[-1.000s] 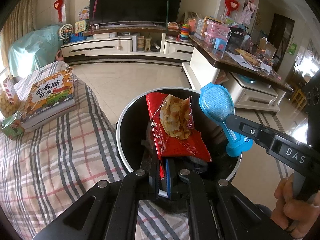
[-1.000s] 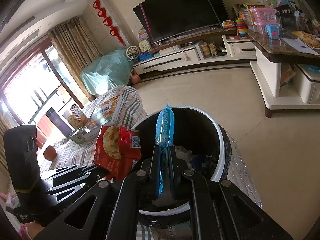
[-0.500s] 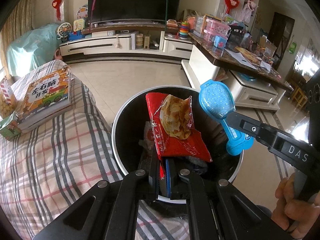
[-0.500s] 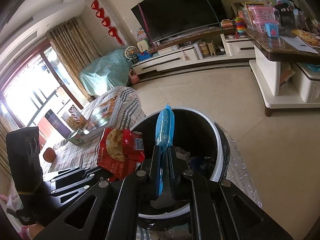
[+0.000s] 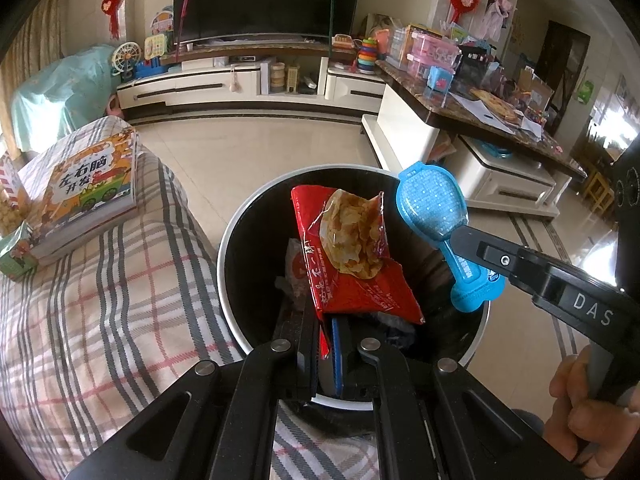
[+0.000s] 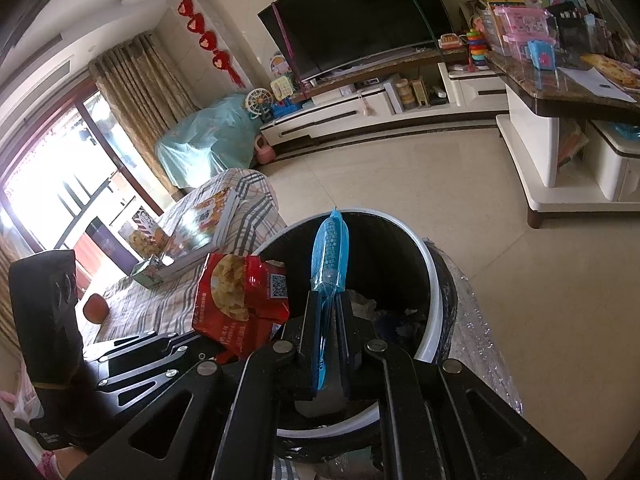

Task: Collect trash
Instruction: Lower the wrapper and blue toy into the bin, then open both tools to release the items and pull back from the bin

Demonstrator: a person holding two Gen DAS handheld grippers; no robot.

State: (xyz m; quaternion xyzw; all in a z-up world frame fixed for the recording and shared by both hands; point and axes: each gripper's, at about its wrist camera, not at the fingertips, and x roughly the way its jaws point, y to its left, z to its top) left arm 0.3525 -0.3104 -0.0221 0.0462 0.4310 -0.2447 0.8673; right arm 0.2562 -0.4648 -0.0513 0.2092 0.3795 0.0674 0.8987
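My left gripper is shut on a red chip bag and holds it over the open black trash bin, which has a white rim and some trash inside. My right gripper is shut on a blue plastic wrapper and holds it over the same bin. The wrapper also shows in the left wrist view, to the right of the bag. The bag also shows in the right wrist view, to the left of the wrapper.
A plaid-covered surface lies left of the bin, with a children's book and small boxes on it. A cluttered coffee table stands to the right. A TV stand lines the far wall across tiled floor.
Both grippers have moved a little further over the bin, still holding the bag and the wrapper. The bin now sits more centred under them.
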